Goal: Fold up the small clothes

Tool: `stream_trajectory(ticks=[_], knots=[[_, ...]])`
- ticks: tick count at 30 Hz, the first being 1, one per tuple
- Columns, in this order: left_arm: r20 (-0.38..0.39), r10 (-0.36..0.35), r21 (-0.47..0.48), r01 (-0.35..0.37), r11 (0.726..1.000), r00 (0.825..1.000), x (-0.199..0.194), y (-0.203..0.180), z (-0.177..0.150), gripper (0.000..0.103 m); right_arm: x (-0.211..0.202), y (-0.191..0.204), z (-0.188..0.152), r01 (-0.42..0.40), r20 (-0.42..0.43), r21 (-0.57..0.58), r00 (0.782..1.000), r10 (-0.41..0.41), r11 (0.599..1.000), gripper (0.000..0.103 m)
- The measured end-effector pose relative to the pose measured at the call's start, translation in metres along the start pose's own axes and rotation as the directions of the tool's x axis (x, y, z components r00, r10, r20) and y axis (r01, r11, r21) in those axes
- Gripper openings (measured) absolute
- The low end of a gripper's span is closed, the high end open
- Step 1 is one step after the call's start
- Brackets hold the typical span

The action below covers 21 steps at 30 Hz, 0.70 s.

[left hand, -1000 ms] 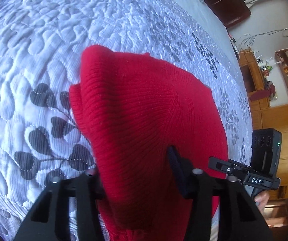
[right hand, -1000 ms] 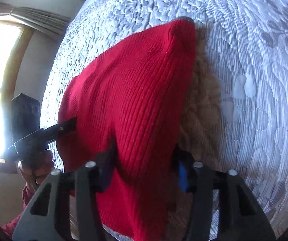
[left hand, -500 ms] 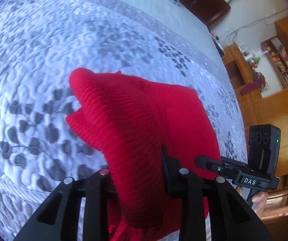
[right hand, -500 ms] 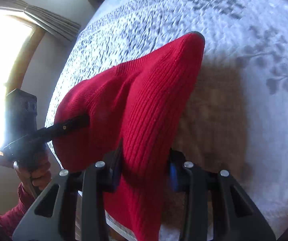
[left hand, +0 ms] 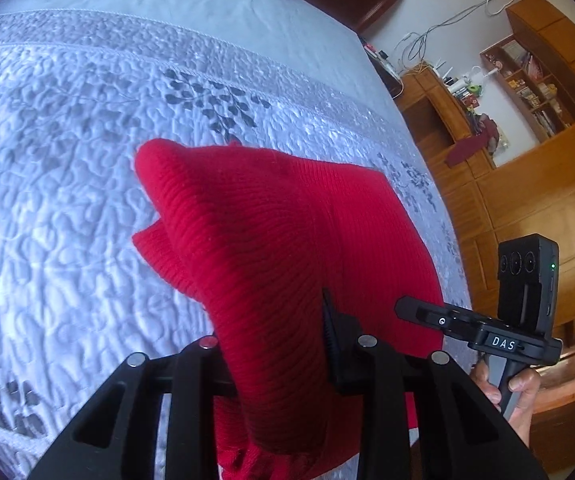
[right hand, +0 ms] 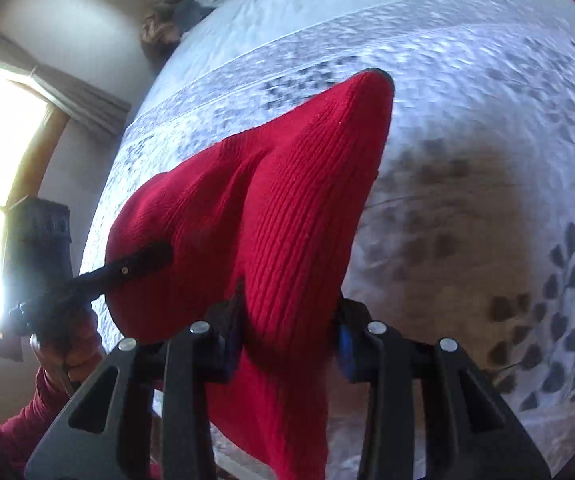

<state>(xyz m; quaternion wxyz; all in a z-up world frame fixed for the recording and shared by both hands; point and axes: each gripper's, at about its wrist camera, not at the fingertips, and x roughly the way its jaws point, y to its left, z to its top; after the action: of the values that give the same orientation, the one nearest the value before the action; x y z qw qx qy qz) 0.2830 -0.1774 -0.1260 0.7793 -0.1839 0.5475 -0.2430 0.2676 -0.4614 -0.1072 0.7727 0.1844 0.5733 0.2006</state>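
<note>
Left-wrist view: my left tongs point(left hand: 275, 360) and right tongs point(right hand: 287, 328), having just tightened, clamp the red ribbed knit garment point(left hand: 279, 248) above the quilted grey leaf-print bedspread point(left hand: 67, 168).

The knit garment point(left hand: 287, 240) hangs above the bed quilt point(left hand: 67, 160), between both grippers.

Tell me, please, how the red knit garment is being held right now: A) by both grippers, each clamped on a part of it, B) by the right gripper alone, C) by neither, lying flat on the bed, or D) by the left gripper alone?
A: the left gripper and the right gripper each pinch a bunch of the red knit garment, which hangs above the quilted bedspread.
</note>
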Motion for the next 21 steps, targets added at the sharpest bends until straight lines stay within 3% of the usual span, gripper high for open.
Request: stream_trajectory(ticks=[7,11,14,16,18,21], knots=[[-0.088,0.138,0.002,-0.139,0.990,0.986,0.074,0.013,-0.010,0.031,0.042,-0.070,-0.004,0.021,-0.066,0.079,0.998,-0.016,0.997,0.038],[-0.086,0.144,0.018,-0.143,0.990,0.986,0.087,0.023,-0.018,0.034,0.055,-0.093,-0.018,-0.043,-0.050,0.131,0.998,0.050,0.991,0.042],[-0.074,0.175,0.038,-0.172,0.984,0.982,0.088,0.020,-0.020,0.037,0.058,-0.092,-0.020,-0.043,-0.038,0.128,0.998,0.048,0.991,0.043],[-0.067,0.189,0.036,-0.187,0.982,0.980,0.087,0.016,-0.022,0.038,0.055,-0.089,-0.020,-0.030,-0.035,0.129,0.999,0.035,0.991,0.049],[-0.058,0.210,0.025,-0.209,0.978,0.976,0.079,0.011,-0.026,0.043,0.052,-0.080,-0.019,-0.006,-0.023,0.127,1.000,0.009,0.992,0.064],[-0.045,0.229,0.028,-0.227,0.973,0.973,0.062,0.007,-0.037,0.046,0.033,-0.071,-0.034,0.051,0.004,0.095,0.999,-0.052,0.994,0.077]])
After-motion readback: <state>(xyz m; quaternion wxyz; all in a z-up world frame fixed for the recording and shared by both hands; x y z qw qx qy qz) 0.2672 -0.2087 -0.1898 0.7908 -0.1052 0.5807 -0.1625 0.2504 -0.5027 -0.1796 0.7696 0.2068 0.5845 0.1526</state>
